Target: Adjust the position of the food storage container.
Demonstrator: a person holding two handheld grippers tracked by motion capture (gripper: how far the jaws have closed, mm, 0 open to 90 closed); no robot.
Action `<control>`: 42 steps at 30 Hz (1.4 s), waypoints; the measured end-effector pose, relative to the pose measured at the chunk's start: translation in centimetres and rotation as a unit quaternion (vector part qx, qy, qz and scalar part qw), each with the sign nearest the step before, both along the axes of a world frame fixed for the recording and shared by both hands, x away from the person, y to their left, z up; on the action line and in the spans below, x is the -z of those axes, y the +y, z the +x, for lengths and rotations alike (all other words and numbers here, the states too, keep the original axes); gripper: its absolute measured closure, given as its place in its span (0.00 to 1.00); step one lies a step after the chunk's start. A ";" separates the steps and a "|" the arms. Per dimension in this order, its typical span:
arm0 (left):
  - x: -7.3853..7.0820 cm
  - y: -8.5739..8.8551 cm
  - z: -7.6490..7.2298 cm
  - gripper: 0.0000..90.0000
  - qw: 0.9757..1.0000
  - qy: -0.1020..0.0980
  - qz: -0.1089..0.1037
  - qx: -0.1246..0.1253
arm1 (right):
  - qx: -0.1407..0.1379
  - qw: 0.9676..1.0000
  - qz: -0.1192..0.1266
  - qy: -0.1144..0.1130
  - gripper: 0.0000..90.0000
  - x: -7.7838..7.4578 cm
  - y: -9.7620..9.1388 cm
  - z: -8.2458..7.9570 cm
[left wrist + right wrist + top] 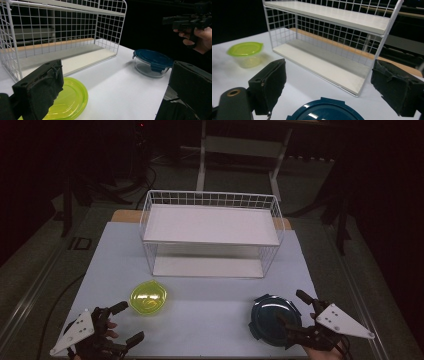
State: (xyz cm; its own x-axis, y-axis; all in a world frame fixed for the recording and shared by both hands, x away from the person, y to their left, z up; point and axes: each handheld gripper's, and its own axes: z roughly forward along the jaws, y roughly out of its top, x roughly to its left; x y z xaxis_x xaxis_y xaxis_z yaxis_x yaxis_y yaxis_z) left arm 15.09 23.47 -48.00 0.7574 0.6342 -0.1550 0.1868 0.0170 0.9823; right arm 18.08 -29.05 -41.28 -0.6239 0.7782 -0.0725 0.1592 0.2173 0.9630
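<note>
Dim room — grey floor (pixel 30 255), white table frame (pixel 240 150) behind, dark cables (pixel 135 180) along it.

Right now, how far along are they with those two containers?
Nothing looks done yet: the wire shelf holds nothing. The green-lidded container and the blue-lidded container sit on the table. The left gripper and right gripper are open beside them. Both still need grasping, probably for shelving.

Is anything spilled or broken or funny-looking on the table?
Nothing stands out. The yellow-lidded tub and the blue-lidded glass container both sit upright with lids on, and the white wire shelf stands straight. Both tools, left and right, are open and hold nothing.
</note>
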 end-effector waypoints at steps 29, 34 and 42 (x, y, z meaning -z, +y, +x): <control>0.0 0.0 0.0 0.00 1.000 -0.001 0.000 0.005 | 0.070 0.992 -0.061 0.088 0.63 5.2 -7.3 -0.5; 0.0 0.0 0.0 0.00 1.000 -0.003 0.001 0.006 | 0.079 0.989 -0.080 0.099 0.77 6.6 -8.2 -0.8; 0.0 0.0 0.0 0.00 1.000 -0.002 0.001 0.008 | 0.066 0.986 -0.096 0.118 1.00 8.1 -8.7 -1.1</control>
